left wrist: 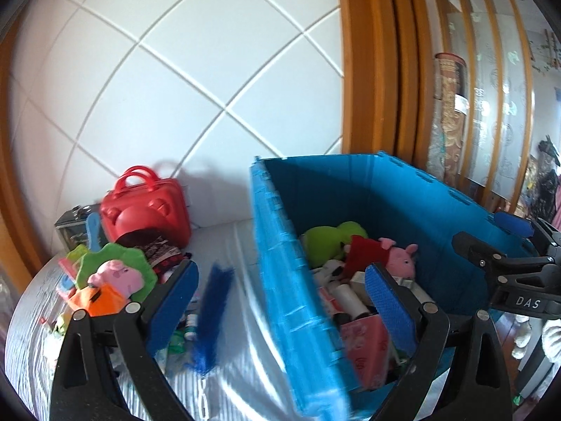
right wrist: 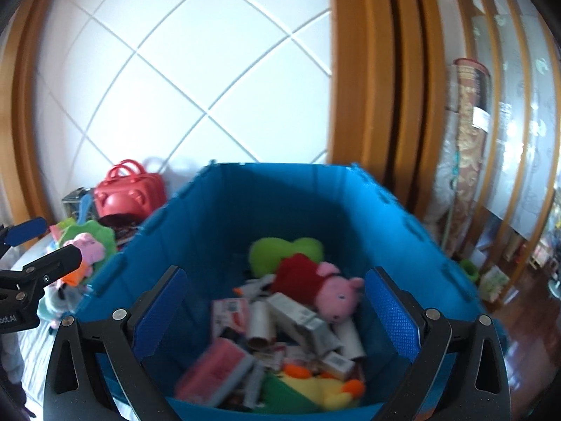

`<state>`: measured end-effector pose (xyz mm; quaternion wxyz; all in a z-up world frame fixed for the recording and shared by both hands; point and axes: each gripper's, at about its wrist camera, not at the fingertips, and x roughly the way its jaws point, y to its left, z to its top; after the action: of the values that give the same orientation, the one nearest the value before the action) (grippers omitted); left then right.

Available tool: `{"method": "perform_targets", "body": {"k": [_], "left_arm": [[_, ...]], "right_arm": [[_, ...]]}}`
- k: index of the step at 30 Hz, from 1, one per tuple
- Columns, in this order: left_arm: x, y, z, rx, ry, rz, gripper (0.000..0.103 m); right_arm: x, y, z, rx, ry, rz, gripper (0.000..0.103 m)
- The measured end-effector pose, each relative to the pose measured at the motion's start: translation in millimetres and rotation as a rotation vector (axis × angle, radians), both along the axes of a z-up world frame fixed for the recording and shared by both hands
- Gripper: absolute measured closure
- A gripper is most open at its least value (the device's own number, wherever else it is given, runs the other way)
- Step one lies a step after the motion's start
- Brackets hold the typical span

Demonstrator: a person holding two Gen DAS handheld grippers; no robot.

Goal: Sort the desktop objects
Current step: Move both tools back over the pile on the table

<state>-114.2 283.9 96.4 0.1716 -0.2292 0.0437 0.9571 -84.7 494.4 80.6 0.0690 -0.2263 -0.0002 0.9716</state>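
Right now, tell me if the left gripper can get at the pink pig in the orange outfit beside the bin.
Probably yes. The left gripper is open and empty, the pig in orange lies on top of the pile outside the blue bin, with nothing over it.

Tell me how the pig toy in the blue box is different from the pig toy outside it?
The pig in the blue box wears red; the pig outside wears orange. The red-dressed pig lies on boxes and tubes inside the bin; the orange-dressed pig sits on the table pile, against a green frilly plush, near the red case. Both are pink plush pigs with the same snout shape.
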Motion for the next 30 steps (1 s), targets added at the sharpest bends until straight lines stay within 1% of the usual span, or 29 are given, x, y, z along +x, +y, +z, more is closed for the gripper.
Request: {"method": "perform_targets", "body": {"k": [7,13,18,22,24,28,30], "left_arm": [[-8.9,-75.4,-9.4,0.01,-0.013,0.098,0.006],[-18.2,-153.3,-22.9,0.009,-0.042,0.208,0.006],[-29.1,-226.4,-42.6,0.008,-0.08,0.308,0.006],[-36.0,-283.1,-67.7,-0.01,-0.13,0.392,0.006],[-40.8,-313.6,-84.4,-0.019,-0.168,0.437,0.006],[-47.5,-371.7,-117.0,-0.028,-0.25,0.525,0.006],[-50.1,-396.6,-133.1,-0.041,-0.272,0.552,0.006]], "right_arm": [[-13.1,-64.8,6.6,0.015,0.021,0.085,0.0],[-24.8,-135.0,11.2,0.022,0.038,0.183,0.0],[-37.1,-195.4,6.7,0.035,0.028,0.249,0.0],[-57.0,-239.6,-11.1,0.036,-0.028,0.288,0.0],[-70.3,-259.4,-25.0,0.033,-0.065,0.304,0.0],[-98.4,-295.7,-65.3,0.033,-0.177,0.308,0.0],[-108.7,-309.1,-86.6,0.018,-0.228,0.312,0.0]]}}
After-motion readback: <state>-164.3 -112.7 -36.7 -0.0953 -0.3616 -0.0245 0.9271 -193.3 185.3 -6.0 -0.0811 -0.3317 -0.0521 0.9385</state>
